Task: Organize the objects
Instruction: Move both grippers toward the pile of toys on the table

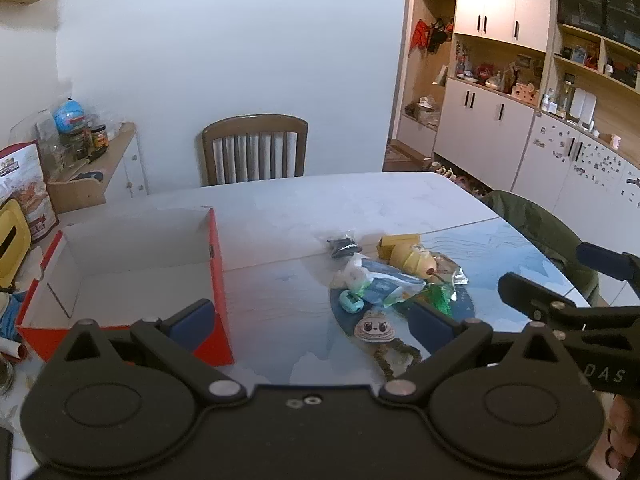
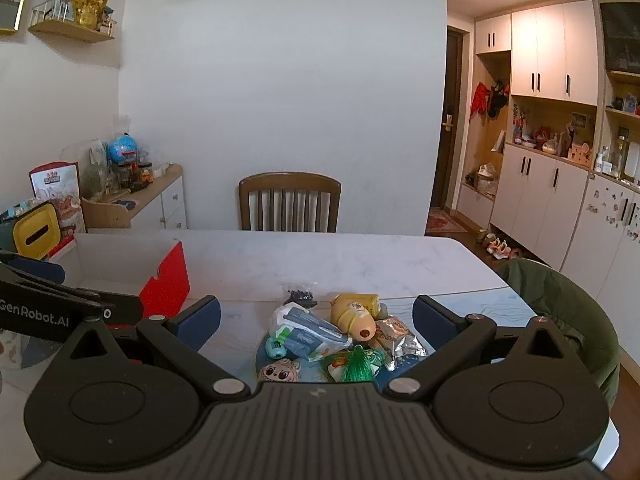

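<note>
An empty red box with a white inside (image 1: 132, 264) (image 2: 168, 280) stands on the marble table at the left. To its right a pile lies on a round blue mat (image 1: 464, 308): a yellow plush toy (image 1: 414, 260) (image 2: 354, 314), a blue-and-white packet (image 1: 384, 284) (image 2: 308, 330), a teal trinket (image 1: 351, 302), a panda-face charm (image 1: 374, 328) (image 2: 280, 372), a green tassel (image 2: 356, 364), a silver snack bag (image 2: 400, 340) and a black bagged item (image 1: 342, 246). My left gripper (image 1: 316, 320) is open between box and pile. My right gripper (image 2: 318, 320) is open above the pile's near side, holding nothing.
A wooden chair (image 2: 289, 202) stands at the table's far edge. A green jacket hangs over a chair (image 2: 560, 300) on the right. A yellow tissue box (image 1: 12, 240) and clutter sit left of the red box. Cupboards (image 1: 500, 120) line the right wall.
</note>
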The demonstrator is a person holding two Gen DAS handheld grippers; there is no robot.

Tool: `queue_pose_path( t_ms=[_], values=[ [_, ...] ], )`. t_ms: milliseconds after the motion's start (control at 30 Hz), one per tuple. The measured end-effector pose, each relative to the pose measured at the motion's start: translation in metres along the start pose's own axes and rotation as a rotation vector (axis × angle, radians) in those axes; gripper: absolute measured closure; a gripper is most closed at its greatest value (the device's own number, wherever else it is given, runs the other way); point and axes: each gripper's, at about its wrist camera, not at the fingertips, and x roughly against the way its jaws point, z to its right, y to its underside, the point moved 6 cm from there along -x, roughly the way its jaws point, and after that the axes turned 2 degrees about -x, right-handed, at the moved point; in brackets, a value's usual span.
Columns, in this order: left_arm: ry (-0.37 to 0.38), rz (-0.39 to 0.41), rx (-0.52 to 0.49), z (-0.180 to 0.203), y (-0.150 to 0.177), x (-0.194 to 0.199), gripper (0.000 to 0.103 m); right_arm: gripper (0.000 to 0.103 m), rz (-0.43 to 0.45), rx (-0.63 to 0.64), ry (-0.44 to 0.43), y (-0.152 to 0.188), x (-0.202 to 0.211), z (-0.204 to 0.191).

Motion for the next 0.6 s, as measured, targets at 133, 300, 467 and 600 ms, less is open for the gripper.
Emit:
queue_pose_path(
  t_ms=[133,300,467,600],
  values=[
    [0.013,-0.006,-0.004,0.003,0.0,-0.002,0.001,0.0,-0.005,-0.008,0.008,0.001,0.0,0.001],
    [0.02,-0.008,-0.01,0.003,-0.002,-0.004,0.001,0.0,-0.003,-0.006,0.009,0.005,-0.001,0.001],
    [0.027,-0.012,-0.015,0.003,-0.001,-0.007,0.0,0.0,-0.003,-0.003,0.0,0.006,-0.004,0.004],
    [0.035,-0.028,0.0,-0.001,-0.001,-0.013,0.0,0.0,-0.025,-0.015,-0.005,0.009,-0.012,0.01]
  ],
)
